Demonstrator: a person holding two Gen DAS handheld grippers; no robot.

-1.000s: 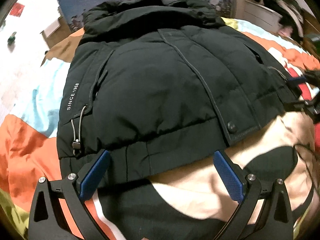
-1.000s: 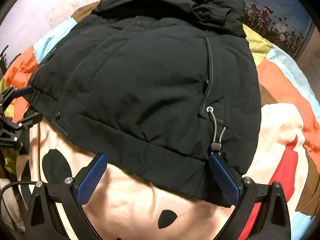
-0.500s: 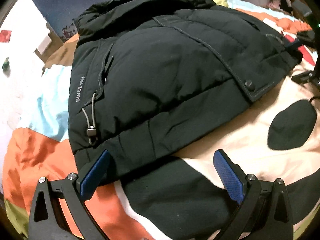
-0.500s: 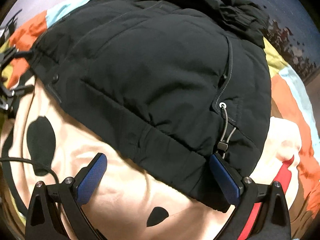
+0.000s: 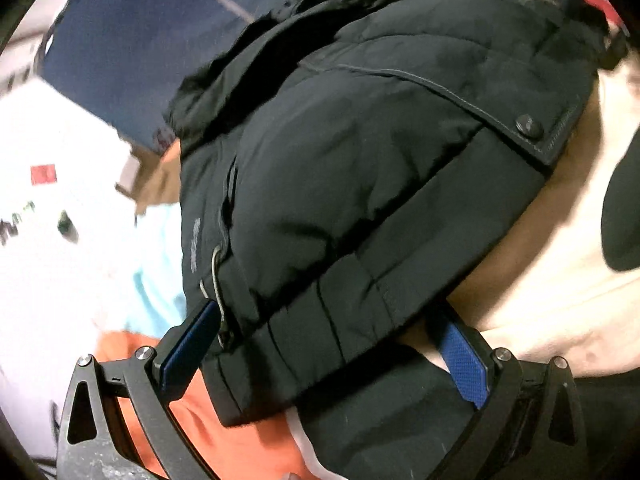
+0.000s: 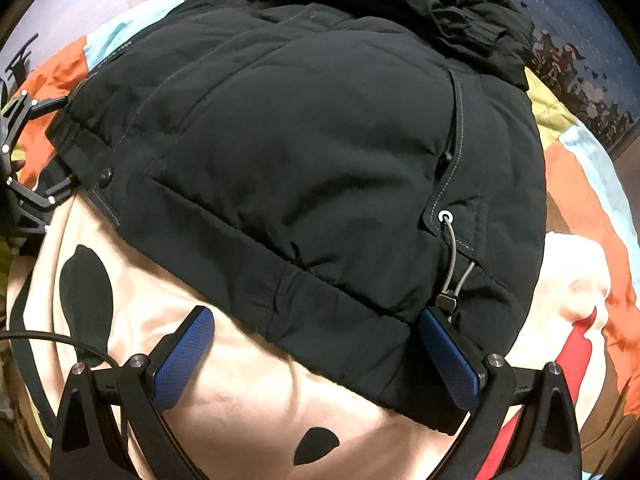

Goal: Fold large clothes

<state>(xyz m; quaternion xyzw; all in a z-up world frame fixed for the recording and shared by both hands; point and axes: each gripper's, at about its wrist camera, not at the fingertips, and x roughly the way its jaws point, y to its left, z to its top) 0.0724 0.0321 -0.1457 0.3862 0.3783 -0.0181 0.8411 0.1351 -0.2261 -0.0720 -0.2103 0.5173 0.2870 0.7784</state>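
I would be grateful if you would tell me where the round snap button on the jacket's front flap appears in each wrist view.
Left wrist view: the snap button sits upper right, near the flap's corner at the hem of the black jacket.
Right wrist view: the same snap button sits at middle left, beside the left tongs.
Shared landmark: the grey-stitched flap edge that runs past the button.
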